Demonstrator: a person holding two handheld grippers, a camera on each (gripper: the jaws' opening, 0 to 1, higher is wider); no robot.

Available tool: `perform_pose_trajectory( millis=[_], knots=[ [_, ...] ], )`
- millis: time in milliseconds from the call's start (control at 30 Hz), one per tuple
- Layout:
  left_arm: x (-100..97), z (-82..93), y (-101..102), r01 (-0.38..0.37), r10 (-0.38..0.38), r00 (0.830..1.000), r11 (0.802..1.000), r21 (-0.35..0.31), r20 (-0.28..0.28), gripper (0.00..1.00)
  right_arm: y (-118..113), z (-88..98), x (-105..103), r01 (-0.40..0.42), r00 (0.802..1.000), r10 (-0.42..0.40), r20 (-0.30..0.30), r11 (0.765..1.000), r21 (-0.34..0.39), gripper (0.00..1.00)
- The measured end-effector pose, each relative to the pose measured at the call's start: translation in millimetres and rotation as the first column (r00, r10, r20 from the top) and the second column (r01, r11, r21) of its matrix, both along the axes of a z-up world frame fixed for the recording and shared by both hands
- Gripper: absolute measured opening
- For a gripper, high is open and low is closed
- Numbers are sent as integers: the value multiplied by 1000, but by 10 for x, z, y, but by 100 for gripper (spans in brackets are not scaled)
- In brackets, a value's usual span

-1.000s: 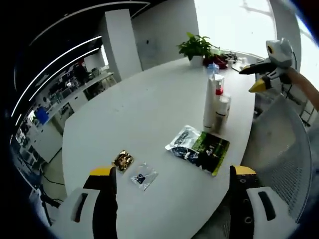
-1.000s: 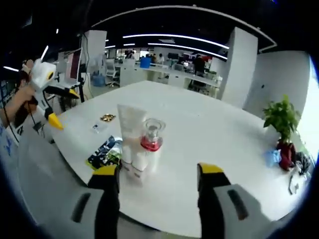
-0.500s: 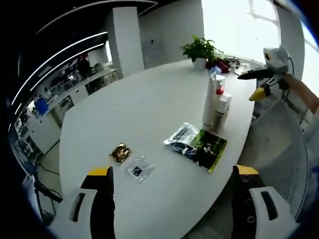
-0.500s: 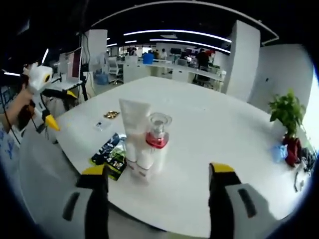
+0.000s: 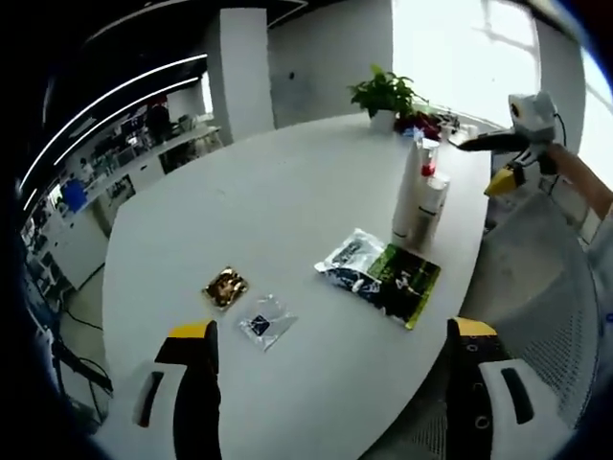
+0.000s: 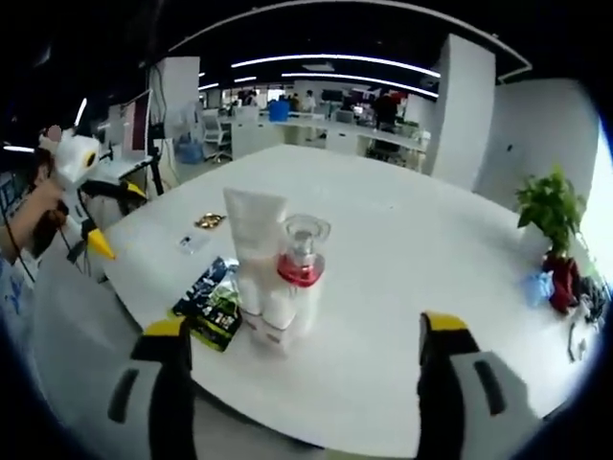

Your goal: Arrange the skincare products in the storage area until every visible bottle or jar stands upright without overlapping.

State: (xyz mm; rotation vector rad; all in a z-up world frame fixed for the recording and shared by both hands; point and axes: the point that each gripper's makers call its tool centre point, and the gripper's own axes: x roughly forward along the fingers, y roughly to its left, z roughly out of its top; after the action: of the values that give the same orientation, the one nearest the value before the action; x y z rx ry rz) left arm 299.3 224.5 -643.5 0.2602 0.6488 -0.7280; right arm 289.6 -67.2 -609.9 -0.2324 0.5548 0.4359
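Two upright containers, a white tube point(image 6: 255, 251) and a red-collared pump bottle point(image 6: 300, 271), stand touching near the counter point(image 6: 402, 287) edge, long axes vertical. They lie dead ahead of the right hand-held gripper point(image 6: 299, 356), between its wide-open, empty jaws, so this one is nearer. From the left hand-held gripper point(image 5: 330, 369), also open and empty, they sit well apart, up and right, beyond flat sachets point(image 5: 381, 277). By my reading, any straightening falls to the right.
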Motion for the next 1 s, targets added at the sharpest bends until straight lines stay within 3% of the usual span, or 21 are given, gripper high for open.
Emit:
perform_pose_trajectory(
  millis=[267, 467, 733, 833, 1000],
  knots=[
    [117, -194, -13, 25, -25, 999, 1000, -6, -43, 97, -18, 34, 16, 10, 1000, -10, 27, 1000, -1, 100],
    [316, -246, -15, 55, -57, 998, 997, -48, -29, 97, -44, 5, 43, 13, 1000, -13, 11, 1000, -16, 100],
    [560, -466, 58, 152, -150, 988, 987, 59, -30, 86, -13, -47, 77, 9, 1000, -9, 6, 1000, -13, 100],
    [621, -579, 80, 176, -169, 983, 979, 99, -70, 82, -6, -47, 92, 10, 1000, -9, 10, 1000, -9, 100],
    [747, -659, 55, 204, -197, 978, 972, 114, -68, 78, -18, -55, 108, 13, 1000, -12, 7, 1000, -8, 100]
  ],
)
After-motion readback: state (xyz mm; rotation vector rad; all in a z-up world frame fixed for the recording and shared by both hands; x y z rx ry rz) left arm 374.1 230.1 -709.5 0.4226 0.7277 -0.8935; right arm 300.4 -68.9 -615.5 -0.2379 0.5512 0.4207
